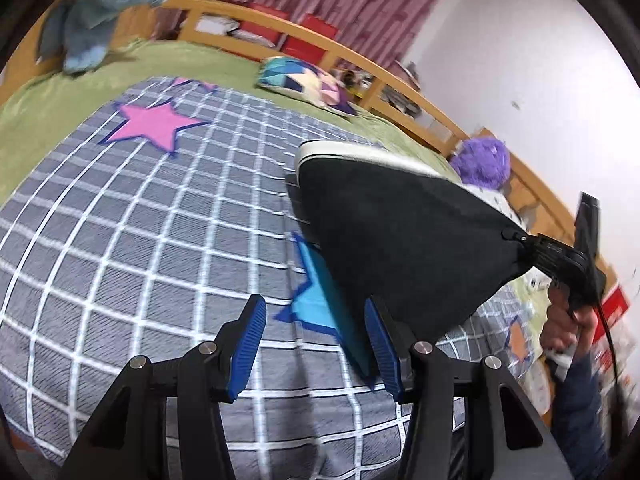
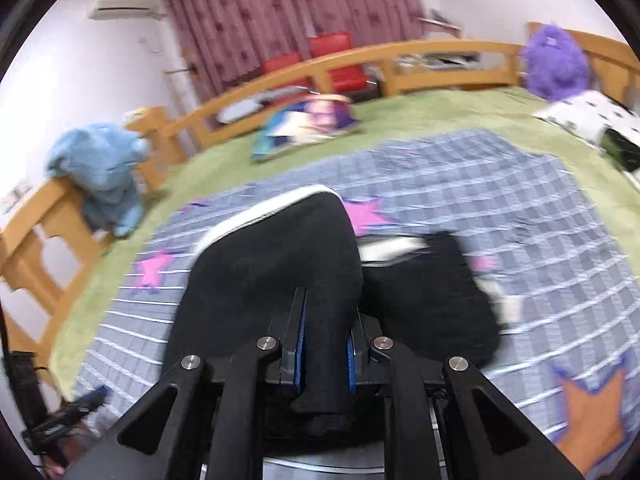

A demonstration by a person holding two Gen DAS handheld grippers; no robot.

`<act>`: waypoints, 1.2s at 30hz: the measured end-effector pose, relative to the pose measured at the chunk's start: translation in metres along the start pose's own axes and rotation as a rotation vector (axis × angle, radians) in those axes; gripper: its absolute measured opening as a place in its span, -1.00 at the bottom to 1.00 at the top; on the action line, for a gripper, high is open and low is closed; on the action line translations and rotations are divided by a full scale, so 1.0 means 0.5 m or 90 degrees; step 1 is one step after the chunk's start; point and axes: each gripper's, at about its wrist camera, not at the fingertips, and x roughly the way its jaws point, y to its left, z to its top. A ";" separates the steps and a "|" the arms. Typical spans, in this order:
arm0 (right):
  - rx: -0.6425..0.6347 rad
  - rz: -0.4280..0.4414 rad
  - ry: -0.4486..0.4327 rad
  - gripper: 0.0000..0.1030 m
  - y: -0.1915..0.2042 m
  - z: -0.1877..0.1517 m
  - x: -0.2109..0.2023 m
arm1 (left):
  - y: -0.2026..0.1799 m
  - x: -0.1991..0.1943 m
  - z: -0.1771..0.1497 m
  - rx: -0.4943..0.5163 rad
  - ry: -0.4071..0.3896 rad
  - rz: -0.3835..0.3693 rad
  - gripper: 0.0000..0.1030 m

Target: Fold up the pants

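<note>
The black pants (image 1: 400, 240) with a white side stripe hang stretched in the air above the grey checked blanket (image 1: 120, 240). My right gripper (image 2: 324, 344) is shut on a bunch of the black pants (image 2: 276, 264); it also shows at the right in the left wrist view (image 1: 560, 258), pulling the cloth taut. More of the pants lies on the blanket to the right in the right wrist view. My left gripper (image 1: 316, 344) is open and empty, just left of and below the hanging cloth.
The blanket with pink, blue and orange stars covers a green bed (image 2: 440, 120) with a wooden rail (image 2: 440, 50). A blue plush (image 2: 100, 168), a patterned cushion (image 2: 304, 120), a purple plush (image 2: 554, 64) and a spotted pillow (image 2: 592, 120) lie around the edges.
</note>
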 end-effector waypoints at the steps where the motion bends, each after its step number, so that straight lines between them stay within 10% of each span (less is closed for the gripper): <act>1: 0.006 -0.021 0.006 -0.71 -0.034 -0.004 0.008 | -0.020 0.011 -0.001 0.020 0.006 -0.001 -0.06; 7: 0.103 -0.001 0.015 -0.69 -0.211 -0.082 0.042 | -0.114 0.052 0.010 0.080 0.048 -0.004 -0.06; 10: 0.068 -0.040 0.011 -0.40 -0.191 -0.084 0.038 | -0.163 0.060 0.036 0.098 0.046 -0.005 -0.06; 17: -0.034 -0.076 -0.065 -0.40 -0.134 -0.057 -0.038 | -0.236 0.133 0.039 0.124 0.065 0.050 -0.06; 21: -0.109 -0.100 0.025 -0.40 -0.125 -0.109 0.031 | -0.230 0.201 -0.032 0.134 0.113 0.091 -0.05; 25: -0.016 -0.036 0.103 -0.39 -0.184 -0.145 0.061 | -0.232 0.188 -0.021 0.158 0.124 0.071 -0.05; 36: 0.013 0.012 0.027 -0.10 -0.198 0.039 0.095 | -0.146 0.173 0.055 0.013 0.132 0.027 -0.05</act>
